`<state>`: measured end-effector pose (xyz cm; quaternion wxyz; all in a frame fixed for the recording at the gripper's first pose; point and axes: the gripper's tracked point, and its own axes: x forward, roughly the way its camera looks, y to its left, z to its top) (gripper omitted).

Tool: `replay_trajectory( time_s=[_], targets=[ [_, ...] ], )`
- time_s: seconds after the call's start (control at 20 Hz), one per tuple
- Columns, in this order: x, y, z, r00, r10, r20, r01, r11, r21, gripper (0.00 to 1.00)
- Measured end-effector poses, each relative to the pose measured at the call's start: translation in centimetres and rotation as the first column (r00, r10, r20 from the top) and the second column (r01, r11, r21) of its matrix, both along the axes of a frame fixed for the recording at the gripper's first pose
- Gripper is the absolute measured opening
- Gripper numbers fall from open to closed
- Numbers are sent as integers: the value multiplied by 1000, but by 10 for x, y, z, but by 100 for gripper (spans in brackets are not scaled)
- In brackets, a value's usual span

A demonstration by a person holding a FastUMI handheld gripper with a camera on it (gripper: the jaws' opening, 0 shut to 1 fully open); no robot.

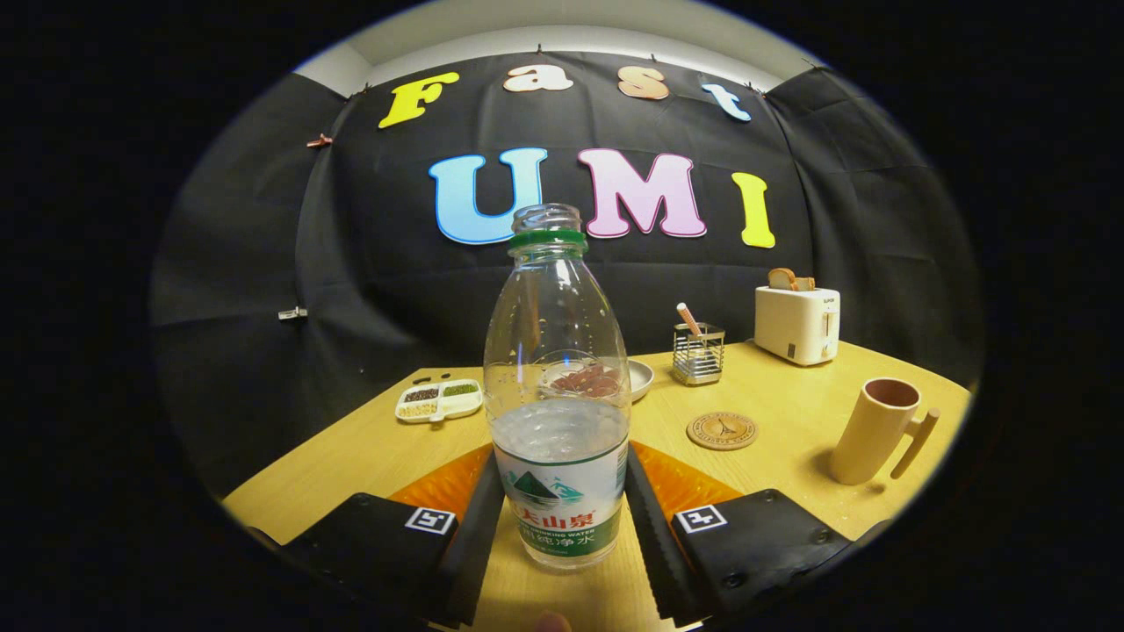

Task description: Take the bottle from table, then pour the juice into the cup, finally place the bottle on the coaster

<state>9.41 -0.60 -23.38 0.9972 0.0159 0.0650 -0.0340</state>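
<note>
A clear plastic bottle (558, 351) stands upright between the fingers of my gripper (560, 456). It has no cap, a green neck ring and a green and white label, and clear liquid fills about its lower third. Both fingers press against its sides at label height, so the gripper is shut on it. I cannot tell whether its base rests on the wooden table (351, 456) or hangs just above it. A tan cup (874, 430) with a wooden handle stands beyond the right finger. A round cork coaster (722, 430) lies between the bottle and the cup.
Behind the bottle sits a plate (639, 379) with reddish food. To its right are a wire holder (698, 354) and a cream toaster (797, 323) with bread in it. A white divided tray (438, 399) of grains lies at the far left of the table.
</note>
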Motion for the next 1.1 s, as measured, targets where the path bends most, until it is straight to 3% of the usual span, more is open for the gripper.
replay_trajectory(
  time_s=[0.35,0.55,0.85,1.1],
  targets=[
    [-11,-35,30,998,-50,-37,51,998,30,76],
    [-18,-53,44,997,-58,-41,64,982,177,76],
    [-18,-78,52,997,-73,-38,82,892,444,76],
    [-16,-96,42,993,-102,-61,118,776,620,76]
  ],
)
